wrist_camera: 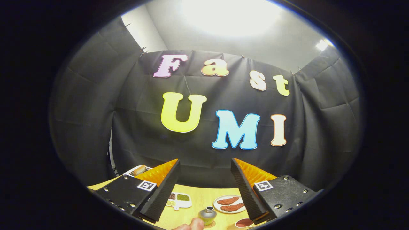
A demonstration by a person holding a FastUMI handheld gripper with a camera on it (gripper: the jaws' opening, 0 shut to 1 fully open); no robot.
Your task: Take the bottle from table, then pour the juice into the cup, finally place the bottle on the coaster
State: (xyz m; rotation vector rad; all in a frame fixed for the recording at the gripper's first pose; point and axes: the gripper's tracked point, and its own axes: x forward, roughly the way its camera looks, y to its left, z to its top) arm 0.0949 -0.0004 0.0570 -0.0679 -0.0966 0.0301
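Gripper held high, fingers spread wide, nothing between them. Small grey-green metal bottle with open dark neck sits low centre of frame on a round tan woven coaster, a person's fingertip touching its left side. Cup w/ red juice just right of it. Looks like the placing step is done or being reset; if a pick-up is next, drop down & centre fingers on the bottle.

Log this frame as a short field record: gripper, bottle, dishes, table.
gripper: open, fingers wide apart, nothing between them
bottle: small grey metallic bottle, upright on a round woven coaster, below the fingers
hand: fingertip beside the bottle
dishes: white plate of reddish meat slices; white divided tray of grains
table: light wooden top
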